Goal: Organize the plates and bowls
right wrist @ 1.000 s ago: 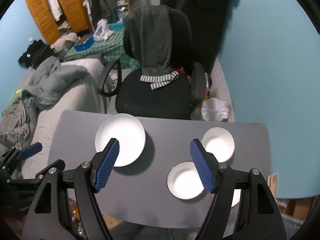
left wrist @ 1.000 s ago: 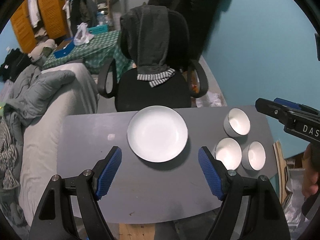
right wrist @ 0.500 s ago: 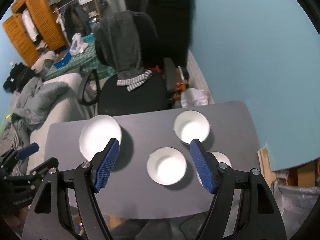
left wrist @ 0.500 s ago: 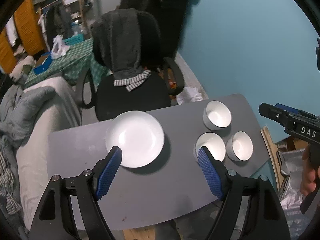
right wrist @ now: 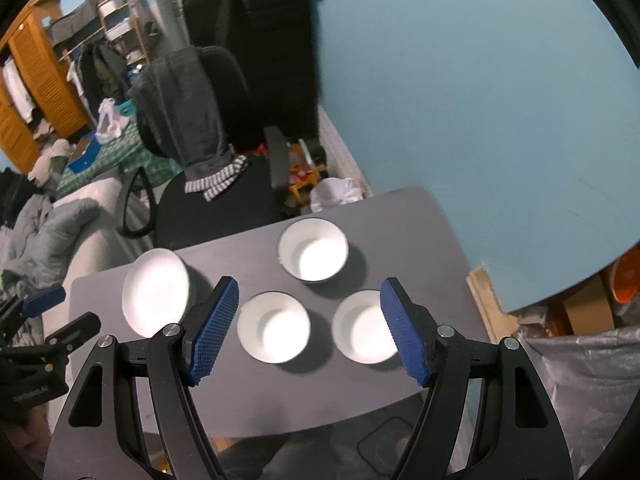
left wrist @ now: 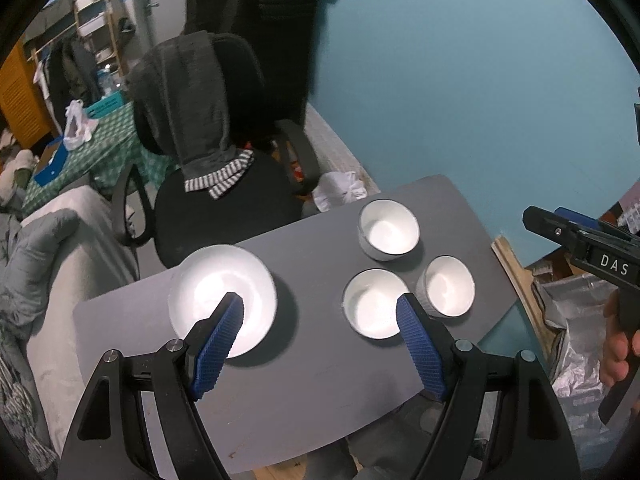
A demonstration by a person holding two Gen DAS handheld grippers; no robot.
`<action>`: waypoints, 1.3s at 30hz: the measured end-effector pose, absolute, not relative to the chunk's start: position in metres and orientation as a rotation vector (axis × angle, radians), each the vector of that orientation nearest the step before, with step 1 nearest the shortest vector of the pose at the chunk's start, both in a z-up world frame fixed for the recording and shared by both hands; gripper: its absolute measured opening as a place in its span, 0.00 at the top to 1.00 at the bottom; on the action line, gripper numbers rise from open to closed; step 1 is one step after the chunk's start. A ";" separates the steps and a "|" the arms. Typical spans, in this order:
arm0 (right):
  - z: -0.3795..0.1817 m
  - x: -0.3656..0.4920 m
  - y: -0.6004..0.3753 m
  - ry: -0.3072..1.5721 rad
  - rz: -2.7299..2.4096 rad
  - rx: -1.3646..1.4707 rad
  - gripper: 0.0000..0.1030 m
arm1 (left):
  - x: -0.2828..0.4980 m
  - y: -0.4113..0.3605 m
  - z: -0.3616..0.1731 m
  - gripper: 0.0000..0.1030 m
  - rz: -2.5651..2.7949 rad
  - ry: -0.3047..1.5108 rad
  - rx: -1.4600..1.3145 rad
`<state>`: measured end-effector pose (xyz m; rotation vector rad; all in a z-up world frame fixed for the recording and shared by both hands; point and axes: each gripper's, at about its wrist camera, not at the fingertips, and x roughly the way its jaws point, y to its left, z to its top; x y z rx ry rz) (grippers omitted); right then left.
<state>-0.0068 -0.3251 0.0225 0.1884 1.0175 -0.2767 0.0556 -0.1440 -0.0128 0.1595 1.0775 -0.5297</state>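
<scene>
1. Table (left wrist: 320, 380): flat matte grey top with rounded corners, fills the lower centre of both views.
2. Plate (left wrist: 222, 300): round, white, glossy and shallow, nothing on it; left of centre in the left wrist view, left of the bowls.
3. Three bowls, white, round, deep-walled, all hold nothing: far bowl (right wrist: 313, 249) at centre, mid bowl (right wrist: 273, 327) and near bowl (right wrist: 366, 326) side by side below it, just apart.
4. Left gripper (left wrist: 320, 344): black frame, ribbed blue pads, jaws spread, nothing between them.
5. Right gripper (right wrist: 308, 330): same build, jaws spread wide above the two lower bowls, gripping nothing.
6. Chair (left wrist: 224, 200): black, with grey cloth draped over its back, upper centre behind the table.
</scene>
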 end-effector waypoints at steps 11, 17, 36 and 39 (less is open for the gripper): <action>0.023 -0.016 -0.355 1.034 -0.318 0.208 0.29 | 0.056 -0.184 -0.010 0.22 -0.559 1.079 0.169; 0.013 -0.010 -0.364 1.065 -0.308 0.222 0.29 | 0.060 -0.193 -0.019 0.22 -0.545 1.105 0.174; -0.048 0.033 -0.375 1.176 -0.208 0.204 0.29 | 0.085 -0.206 -0.080 0.22 -0.471 1.255 0.123; -0.058 0.041 -0.374 1.197 -0.184 0.205 0.29 | 0.089 -0.207 -0.088 0.22 -0.458 1.267 0.128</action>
